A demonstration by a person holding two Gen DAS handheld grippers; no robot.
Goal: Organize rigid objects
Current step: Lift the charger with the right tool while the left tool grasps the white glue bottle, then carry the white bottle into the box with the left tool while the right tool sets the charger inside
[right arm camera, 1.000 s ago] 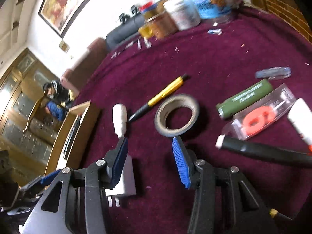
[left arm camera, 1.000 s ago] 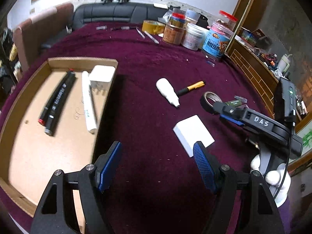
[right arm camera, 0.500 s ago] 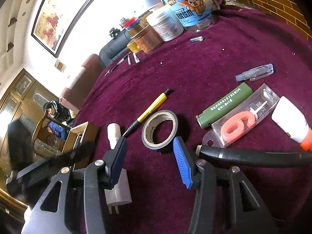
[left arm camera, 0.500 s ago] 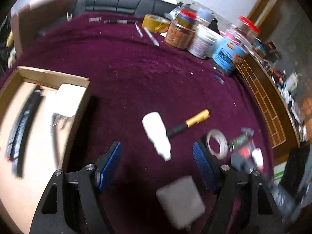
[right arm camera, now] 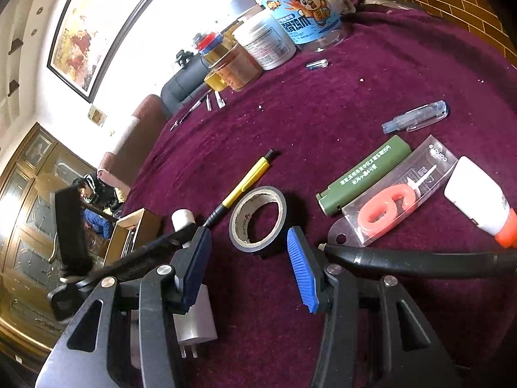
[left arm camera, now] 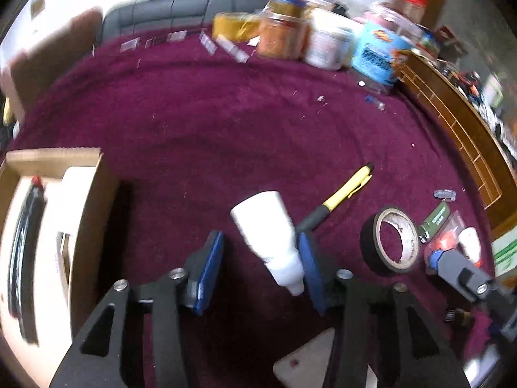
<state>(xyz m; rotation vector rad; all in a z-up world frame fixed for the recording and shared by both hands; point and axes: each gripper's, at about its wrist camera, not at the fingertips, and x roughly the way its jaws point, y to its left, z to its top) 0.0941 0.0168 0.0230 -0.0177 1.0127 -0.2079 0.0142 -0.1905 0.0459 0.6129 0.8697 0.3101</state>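
A white squeeze bottle [left arm camera: 265, 226] lies on the purple cloth between the jaws of my left gripper [left arm camera: 260, 242]. The jaws are closing: the right pad [left arm camera: 307, 268] is at the bottle's side, while a gap remains at the left pad [left arm camera: 206, 271]. My right gripper [right arm camera: 248, 242] stands open just short of a black tape roll [right arm camera: 281, 208], holding nothing. A yellow pen [right arm camera: 245, 181] lies beside the roll. A white charger plug [right arm camera: 194, 317] lies under the right gripper's left finger.
A cardboard box [left arm camera: 93, 194] at the left holds black markers [left arm camera: 26, 242] and white items. A green lighter [right arm camera: 365, 174], a packaged orange piece [right arm camera: 387, 207], a glue tube [right arm camera: 478, 200] and a black tool [right arm camera: 404, 257] lie to the right. Jars [left arm camera: 323, 45] line the far edge.
My left gripper has swung right from the box to the white bottle, and its jaws have narrowed around it. The right gripper has stayed near the tape roll.
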